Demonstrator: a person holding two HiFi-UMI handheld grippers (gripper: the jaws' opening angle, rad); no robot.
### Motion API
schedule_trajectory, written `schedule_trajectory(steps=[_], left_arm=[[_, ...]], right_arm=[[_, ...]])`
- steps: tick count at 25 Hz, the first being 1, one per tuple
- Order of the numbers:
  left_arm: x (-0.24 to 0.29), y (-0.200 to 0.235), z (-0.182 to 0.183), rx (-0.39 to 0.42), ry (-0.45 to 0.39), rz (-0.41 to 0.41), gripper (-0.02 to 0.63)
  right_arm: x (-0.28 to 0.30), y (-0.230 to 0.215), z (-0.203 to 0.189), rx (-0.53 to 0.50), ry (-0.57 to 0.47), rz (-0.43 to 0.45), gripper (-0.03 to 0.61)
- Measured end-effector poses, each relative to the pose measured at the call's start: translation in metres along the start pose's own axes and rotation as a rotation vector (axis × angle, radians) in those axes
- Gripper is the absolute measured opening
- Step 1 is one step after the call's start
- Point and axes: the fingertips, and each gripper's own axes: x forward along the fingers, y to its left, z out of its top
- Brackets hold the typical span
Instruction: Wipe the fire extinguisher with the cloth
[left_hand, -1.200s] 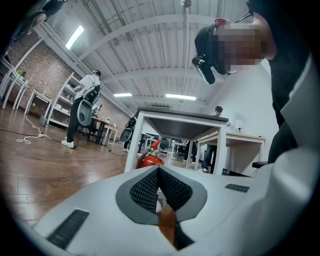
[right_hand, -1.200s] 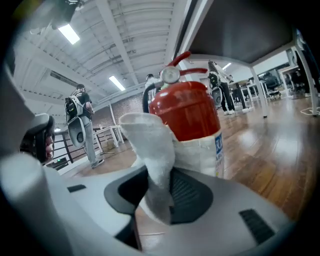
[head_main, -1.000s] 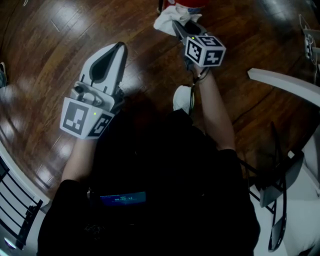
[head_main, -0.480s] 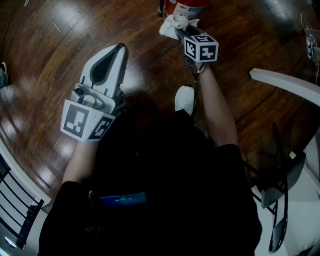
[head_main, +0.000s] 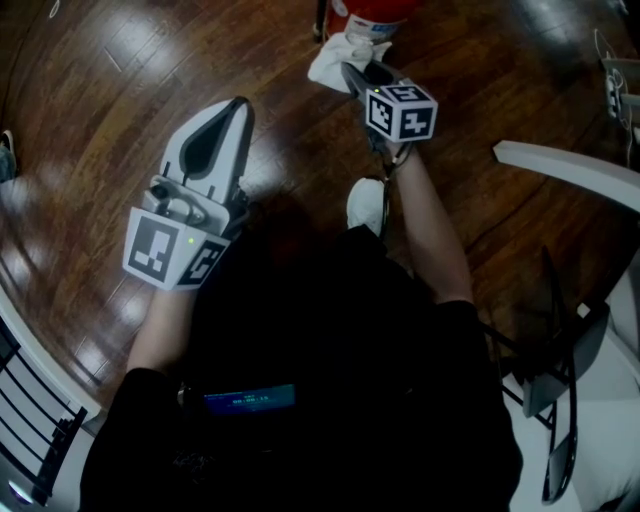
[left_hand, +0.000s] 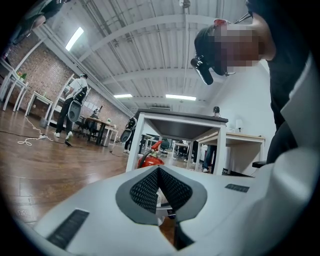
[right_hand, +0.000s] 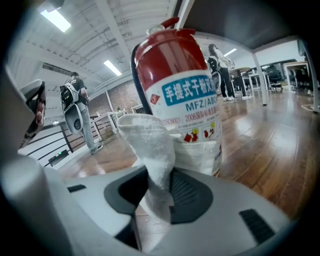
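- The head view looks steeply down onto the floor (head_main: 110, 80), with the left hand-held gripper (head_main: 238, 103) near and the right hand-held gripper (head_main: 350, 72) farther off.
- The left gripper view sits low and faces almost level over the floor; the fire extinguisher (left_hand: 150, 159) is far off.
- The right gripper view faces the fire extinguisher (right_hand: 185, 95) from very near, tilted upward.
- All three views share the fire extinguisher (head_main: 375, 10).

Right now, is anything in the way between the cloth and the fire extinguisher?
No, nothing visible is. The right gripper has its fingers shut on the cloth, and the cloth lies right up against the lower part of the fire extinguisher.
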Motion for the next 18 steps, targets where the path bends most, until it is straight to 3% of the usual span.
schedule_trajectory(steps=[6,11,18], left_arm=[[-0.002,-0.001,0.003,-0.003,-0.008,-0.003,0.002],[-0.005,0.000,0.002,-0.008,-0.008,-0.001,0.002],[-0.007,-0.003,0.000,-0.005,-0.007,-0.001,0.002]], right_arm=[[-0.034,0.047,0.068,0.057,-0.174,0.114,0.138],[-0.065,0.088,0.139,0.016,-0.296,0.187,0.140],[-0.084,0.106,0.216,0.030,-0.403,0.214,0.140]])
